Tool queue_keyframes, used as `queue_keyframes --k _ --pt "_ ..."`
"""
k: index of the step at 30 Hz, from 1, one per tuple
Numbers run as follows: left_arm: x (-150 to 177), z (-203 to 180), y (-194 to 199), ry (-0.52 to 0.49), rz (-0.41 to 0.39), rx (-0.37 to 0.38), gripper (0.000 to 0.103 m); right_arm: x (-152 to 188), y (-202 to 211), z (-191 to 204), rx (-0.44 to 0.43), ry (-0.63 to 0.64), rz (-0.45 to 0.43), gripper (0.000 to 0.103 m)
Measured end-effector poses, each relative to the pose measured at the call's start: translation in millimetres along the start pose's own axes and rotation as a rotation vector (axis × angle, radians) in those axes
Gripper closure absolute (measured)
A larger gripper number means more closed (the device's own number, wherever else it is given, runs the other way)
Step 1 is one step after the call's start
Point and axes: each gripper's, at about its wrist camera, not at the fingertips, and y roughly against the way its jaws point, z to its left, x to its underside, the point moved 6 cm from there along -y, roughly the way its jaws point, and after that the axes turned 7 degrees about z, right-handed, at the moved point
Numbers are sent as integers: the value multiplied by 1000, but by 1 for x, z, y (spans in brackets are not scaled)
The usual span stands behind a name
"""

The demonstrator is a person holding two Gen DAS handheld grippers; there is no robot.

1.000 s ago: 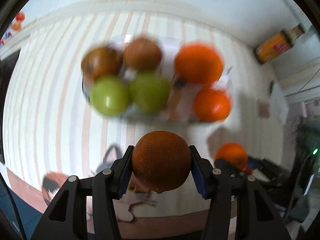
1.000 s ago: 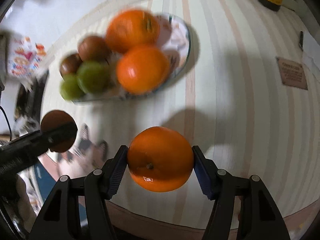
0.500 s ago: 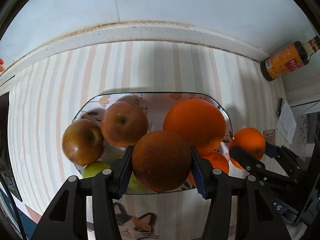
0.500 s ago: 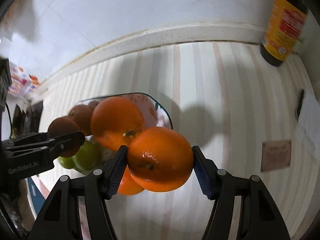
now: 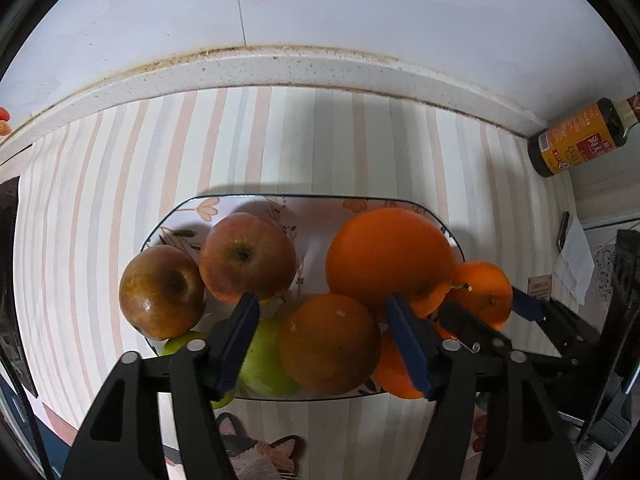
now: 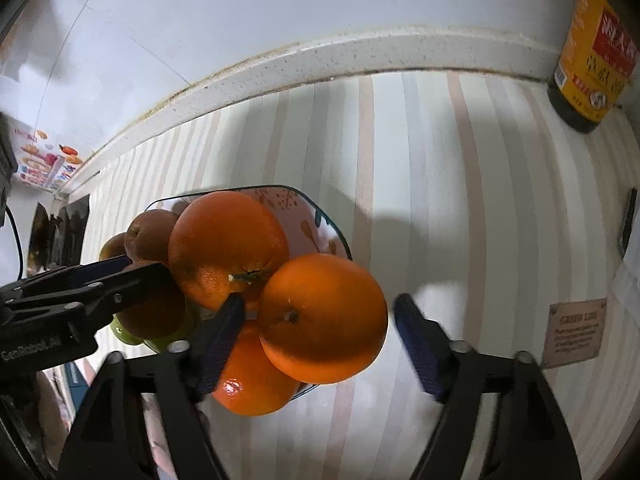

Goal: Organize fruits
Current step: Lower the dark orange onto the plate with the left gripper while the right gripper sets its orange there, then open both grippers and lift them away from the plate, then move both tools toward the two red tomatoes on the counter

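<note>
The plate holds 3 oranges, 3 brownish apples, 2 green apples.

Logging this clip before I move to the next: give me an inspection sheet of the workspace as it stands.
Surface: pastel striped tablecloth.
Job's things: floral oval plate piled with brown apples, green apples and oranges; rough brown fruit and bright orange on the pile.
Clutter: dark sauce bottle with yellow label, small brown card.
Grippers: left gripper and right gripper both open around their fruit.
Cables: thin black cable.
Surroundings: white wall.
</note>
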Motion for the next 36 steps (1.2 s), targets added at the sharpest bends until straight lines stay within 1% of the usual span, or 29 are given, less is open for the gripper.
queue_keyframes --k 1,2,5,13,15,16,17,19,20,24,28,31,33,36 --pt "0 0 1 4 -3 3 17 1 -1 -2 -11 -13 5 18" --pt "1 1 2 7 -8 4 15 2 -2 -2 -16 -20 8 18" --pt "1 4 4 15 -21 -9 15 5 -7 -7 -40 -53 24 18" --pt "10 16 4 62 -39 -10 15 13 -5 -14 -34 -72 18 18" --pt "15 19 11 68 -66 -24 15 17 3 -15 -12 -69 3 17" --pt "17 21 15 70 -83 -36 15 19 10 -15 18 -64 -15 13" --pt "22 24 21 73 -107 -53 15 21 16 -14 46 -58 -30 6" --pt "30 27 29 77 -138 -74 15 28 32 -9 101 -40 -67 5" --pt "36 29 35 77 -154 -84 15 33 42 -3 125 -29 -86 5" --pt "62 38 53 84 -199 -113 15 53 74 16 174 -6 -146 5" --pt "89 44 76 77 -251 -128 15 76 105 39 194 4 -208 5" --pt "112 46 97 60 -304 -132 15 93 121 54 197 12 -233 5" --pt "129 47 114 44 -344 -117 15 108 134 66 201 19 -252 5" --pt "152 50 135 22 -383 -117 15 129 151 83 233 27 -295 5"
